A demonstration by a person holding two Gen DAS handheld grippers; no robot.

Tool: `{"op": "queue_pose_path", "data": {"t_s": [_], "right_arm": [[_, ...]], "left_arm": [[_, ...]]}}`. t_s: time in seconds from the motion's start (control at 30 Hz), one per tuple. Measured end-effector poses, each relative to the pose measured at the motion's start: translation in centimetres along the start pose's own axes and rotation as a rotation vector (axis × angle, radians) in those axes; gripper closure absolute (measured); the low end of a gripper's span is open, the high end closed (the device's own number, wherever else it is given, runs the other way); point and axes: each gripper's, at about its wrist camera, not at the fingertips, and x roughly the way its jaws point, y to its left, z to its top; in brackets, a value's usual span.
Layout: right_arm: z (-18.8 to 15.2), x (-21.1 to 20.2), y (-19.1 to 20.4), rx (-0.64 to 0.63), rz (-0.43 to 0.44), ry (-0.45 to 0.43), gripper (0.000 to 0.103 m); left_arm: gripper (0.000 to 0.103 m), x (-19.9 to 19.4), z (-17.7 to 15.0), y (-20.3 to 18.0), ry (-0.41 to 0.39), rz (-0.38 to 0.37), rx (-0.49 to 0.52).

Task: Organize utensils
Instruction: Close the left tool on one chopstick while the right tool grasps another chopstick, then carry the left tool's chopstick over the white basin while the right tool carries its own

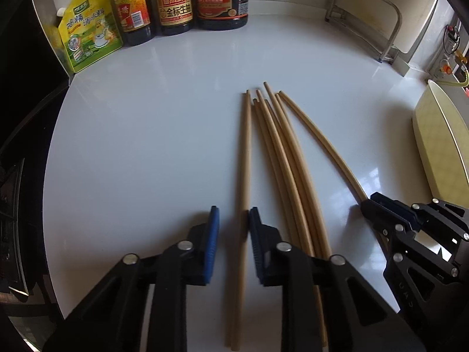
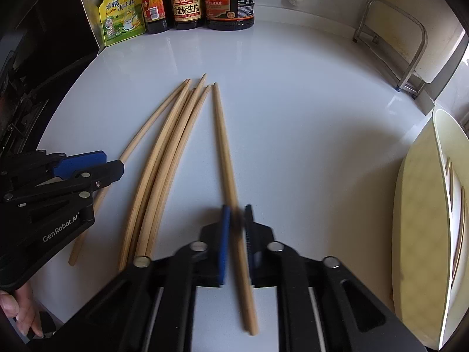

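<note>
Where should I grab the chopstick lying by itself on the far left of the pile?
Grip the leftmost chopstick near its thick near end, coming from above with the left gripper straddling it across its width. It lies flat and apart from the chopstick bundle, with bare counter on its left.

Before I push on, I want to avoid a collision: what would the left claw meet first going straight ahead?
Mostly bare countertop. The left claw points along the chopstick between its fingers; past the stick's tip the sauce bottles at the back look first in line, though depth is unclear.

hand-held gripper [image 1: 233, 214] | black linkages | blue pads | silver rivets | "GenRobot.AI"
</note>
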Motion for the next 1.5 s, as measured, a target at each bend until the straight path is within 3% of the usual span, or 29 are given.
{"op": "queue_pose_path", "data": {"t_s": [0.03,0.23,0.53,1.0,1.27,1.5], "right_arm": [[0.0,0.0,0.0,0.001,0.006,0.001,0.096],[-0.3,-0.5,-1.1,0.079,0.056,0.013,0.096],[-0.4,-3.0,-2.1,0.149,0.092,-0.008,0.096],[-0.2,-8.4,-3.8,0.231,0.096,-0.127,0.096],[-1.1,-12.0,-6.5,0.301,0.082,-0.198,0.096],[-2.8,-15.0,-10.7,0.366,0.035,-0.245,0.096]], "left_arm": [[0.095,0.0,0.1,0.0,0.005,-0.010,0.002],[0.096,-0.5,-0.2,0.9,0.037,-0.044,-0.006],[0.096,-3.6,0.5,1.1,0.001,-0.078,0.015],[0.096,-6.8,2.8,-0.7,-0.049,-0.101,0.097],[0.096,-9.1,4.1,-3.5,-0.103,-0.123,0.153],[0.096,-10.6,5.5,-8.4,-0.134,-0.155,0.233]]}}
